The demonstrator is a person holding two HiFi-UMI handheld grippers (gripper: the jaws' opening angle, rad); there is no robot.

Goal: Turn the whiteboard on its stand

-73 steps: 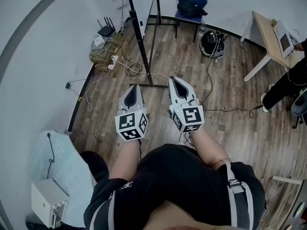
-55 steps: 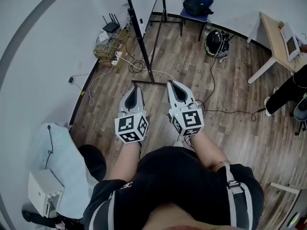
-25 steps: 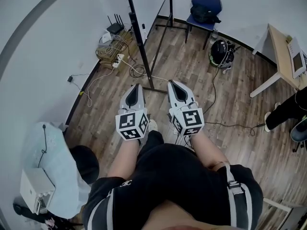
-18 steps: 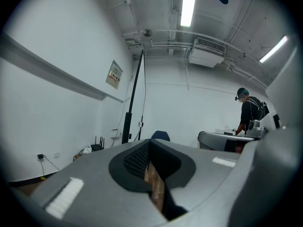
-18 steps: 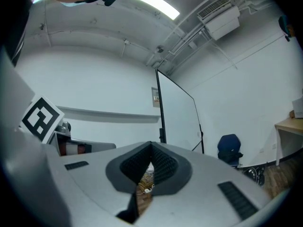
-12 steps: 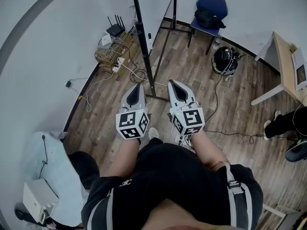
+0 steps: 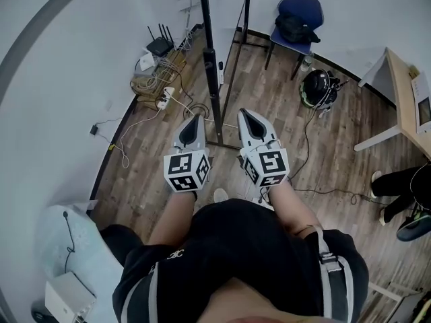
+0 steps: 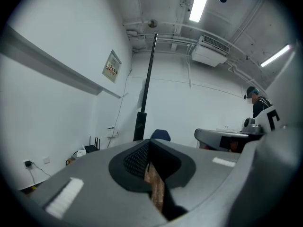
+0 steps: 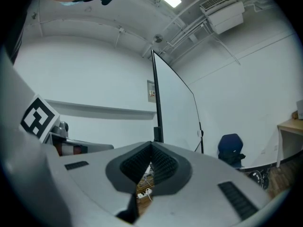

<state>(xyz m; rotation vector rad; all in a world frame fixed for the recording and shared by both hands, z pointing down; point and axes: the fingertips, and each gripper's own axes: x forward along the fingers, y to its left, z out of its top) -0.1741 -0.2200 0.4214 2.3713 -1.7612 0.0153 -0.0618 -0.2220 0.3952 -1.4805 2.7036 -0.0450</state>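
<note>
The whiteboard stand's near black post [image 7: 209,59] rises from its floor foot [image 7: 217,142] just ahead of both grippers in the head view. In the right gripper view the white board [image 9: 177,115] shows at a slant, with its black edge [image 9: 155,98] nearest. The left gripper view shows only the post [image 8: 145,103]. My left gripper [image 7: 190,122] and right gripper [image 7: 248,117] are held side by side at waist height, short of the post. Both are shut with nothing between their jaws, as also seen on the left gripper [image 8: 149,148] and right gripper [image 9: 151,151].
A router and tangled cables [image 7: 156,58] lie by the white wall at left. Behind the stand are a blue chair with a black bag [image 7: 296,15] and a helmet [image 7: 316,86]. A wooden table [image 7: 406,89] and a person's legs [image 7: 404,180] are at right.
The person has stepped forward over the wooden floor, so the stand's post and foot now lie closer to both grippers. The jaws stay shut and side by side.
</note>
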